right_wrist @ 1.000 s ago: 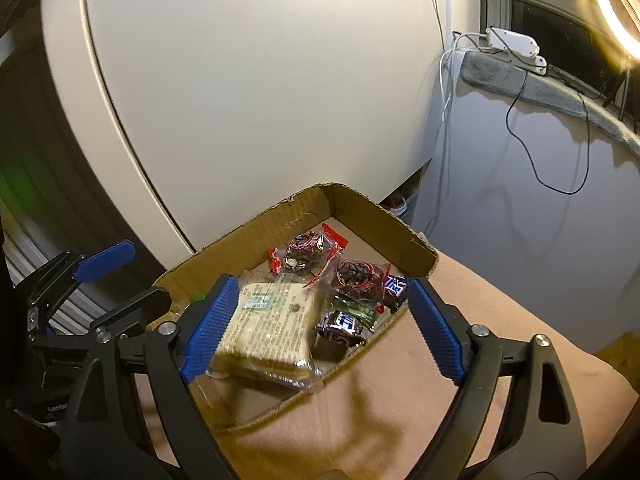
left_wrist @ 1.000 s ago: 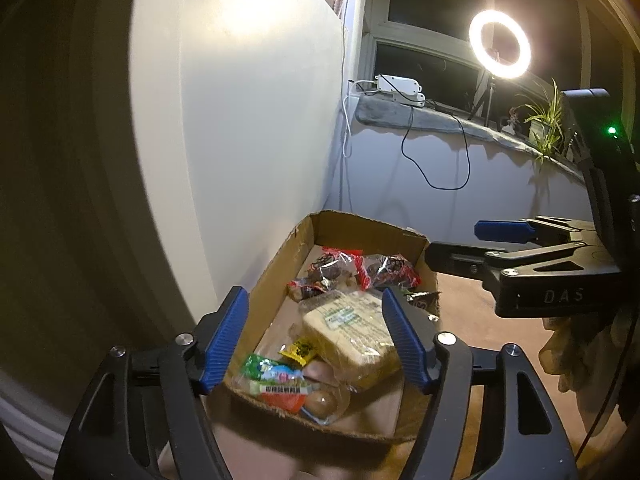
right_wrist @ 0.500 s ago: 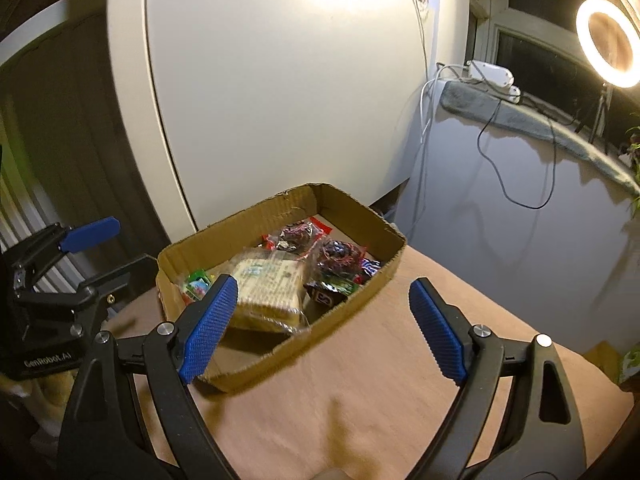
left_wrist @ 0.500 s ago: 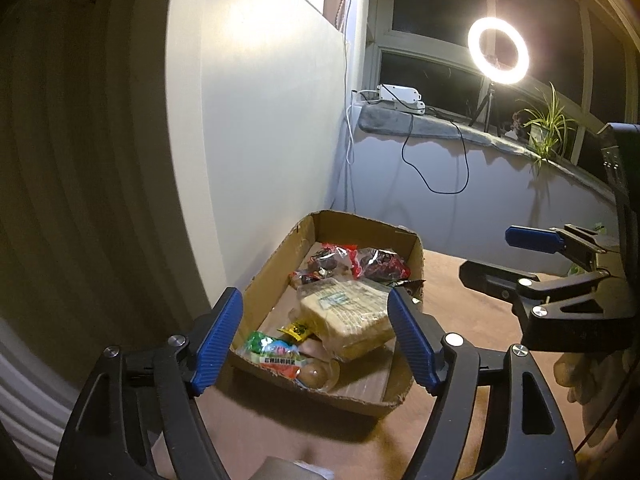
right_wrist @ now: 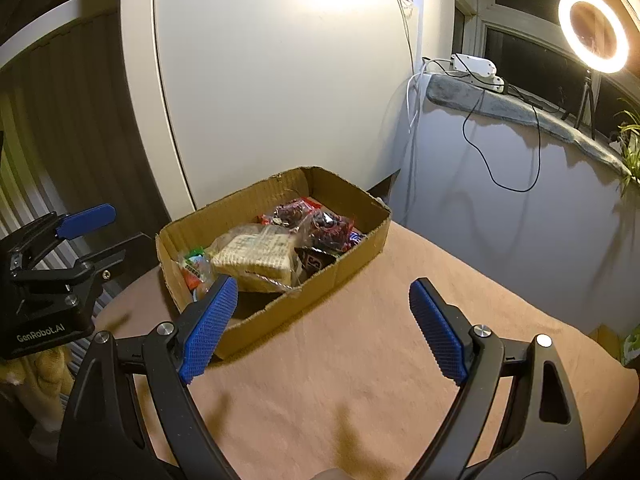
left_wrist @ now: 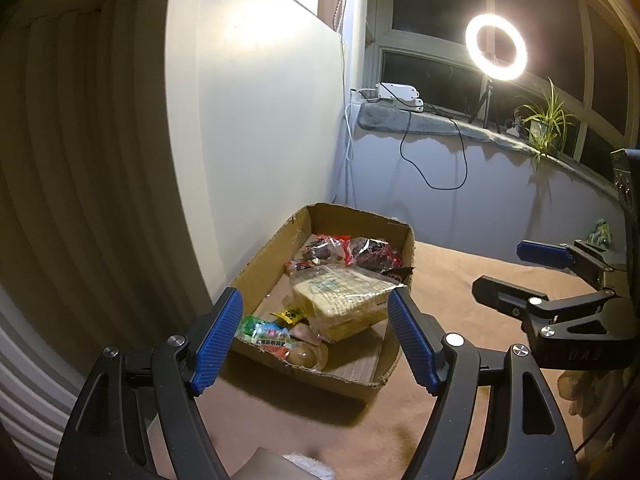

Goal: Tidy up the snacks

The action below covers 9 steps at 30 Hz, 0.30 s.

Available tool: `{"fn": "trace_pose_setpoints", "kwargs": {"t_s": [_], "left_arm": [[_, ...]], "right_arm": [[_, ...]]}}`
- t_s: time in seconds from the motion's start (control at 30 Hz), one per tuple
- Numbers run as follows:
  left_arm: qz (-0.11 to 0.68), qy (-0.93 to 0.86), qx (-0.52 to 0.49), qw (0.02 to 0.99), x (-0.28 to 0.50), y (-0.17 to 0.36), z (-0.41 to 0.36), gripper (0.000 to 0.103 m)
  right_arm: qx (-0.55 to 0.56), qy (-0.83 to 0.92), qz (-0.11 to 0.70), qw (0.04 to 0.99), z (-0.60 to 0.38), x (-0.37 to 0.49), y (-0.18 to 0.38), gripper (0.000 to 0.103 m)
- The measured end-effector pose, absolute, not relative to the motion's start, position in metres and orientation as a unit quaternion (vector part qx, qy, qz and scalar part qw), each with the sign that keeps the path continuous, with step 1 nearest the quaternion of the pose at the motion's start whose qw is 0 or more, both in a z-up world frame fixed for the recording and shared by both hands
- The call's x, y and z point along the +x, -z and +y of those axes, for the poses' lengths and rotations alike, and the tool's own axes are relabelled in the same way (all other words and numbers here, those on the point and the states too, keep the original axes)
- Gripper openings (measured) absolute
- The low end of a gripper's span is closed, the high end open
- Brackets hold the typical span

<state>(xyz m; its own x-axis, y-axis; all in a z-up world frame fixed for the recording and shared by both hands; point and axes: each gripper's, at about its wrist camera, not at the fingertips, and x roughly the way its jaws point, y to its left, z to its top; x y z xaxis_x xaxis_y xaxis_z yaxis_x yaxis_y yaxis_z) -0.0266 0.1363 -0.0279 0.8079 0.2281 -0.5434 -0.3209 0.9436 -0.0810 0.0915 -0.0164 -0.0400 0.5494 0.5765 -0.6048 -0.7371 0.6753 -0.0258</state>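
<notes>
one cardboard box (left_wrist: 362, 376); one cracker pack (left_wrist: 344, 296); two red-wrapped snacks (left_wrist: 326, 246); two grippers; one ring light (left_wrist: 496, 48); one potted plant (left_wrist: 546, 124).

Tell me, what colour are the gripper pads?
Blue pads, clearest in the right wrist view.

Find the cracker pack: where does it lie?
In both wrist views the cracker pack lies mid-box, red-wrapped snacks behind it and a green packet at the near end.

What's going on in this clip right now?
A person holds two sets of tongs over a table with a tan cloth. The snacks, a bread pack and small wrapped sweets, all sit in the cardboard box. The left tongs and right tongs both stand open and empty, short of the box. Nothing is being gripped.
</notes>
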Motion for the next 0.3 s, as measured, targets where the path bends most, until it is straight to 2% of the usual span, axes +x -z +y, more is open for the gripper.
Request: {"fn": "trace_pose_setpoints", "kwargs": {"t_s": [0.3], "left_arm": [[0.278,-0.148,-0.08,0.946,-0.0296,0.0342,0.1313,0.075]], "right_arm": [[-0.133,-0.375,0.292,0.87,-0.0272,0.0915,0.0451,0.09]]}}
